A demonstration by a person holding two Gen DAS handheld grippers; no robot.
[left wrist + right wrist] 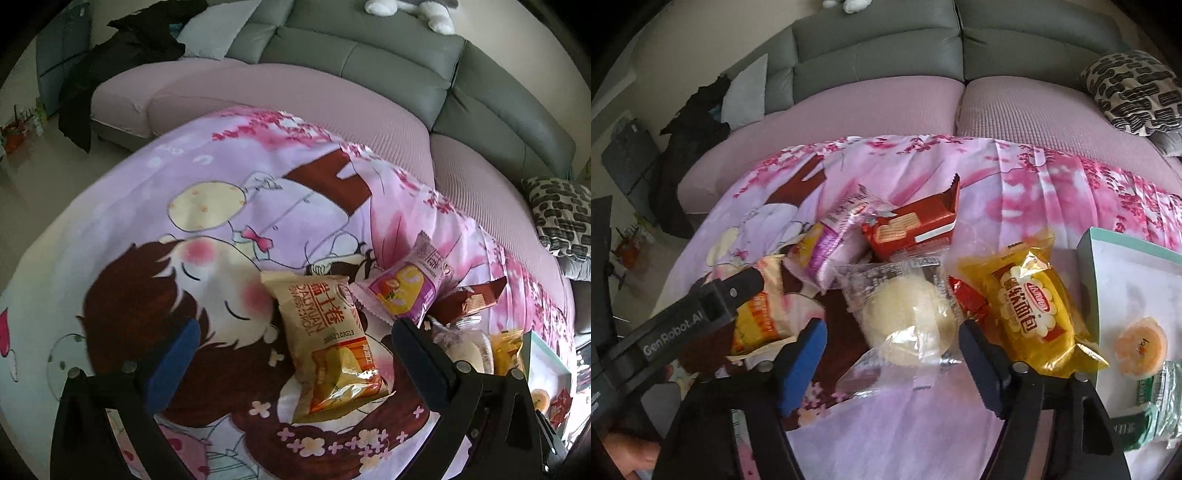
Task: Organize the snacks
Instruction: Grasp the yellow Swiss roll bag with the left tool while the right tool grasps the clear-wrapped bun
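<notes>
Several snack packets lie on a pink cartoon-print cloth. My left gripper is open around a tan Swiss-roll packet, its fingers on either side. A pink-purple packet lies behind it. My right gripper is open around a clear-wrapped white bun. A yellow bread packet, a small red candy, a red biscuit packet and the pink-purple packet lie around it. The left gripper's finger shows over the Swiss-roll packet.
A white box with a teal rim at the right holds an orange jelly cup and a green-white packet. A pink-covered grey sofa stands behind. A patterned cushion lies at the right, dark clothes at the left.
</notes>
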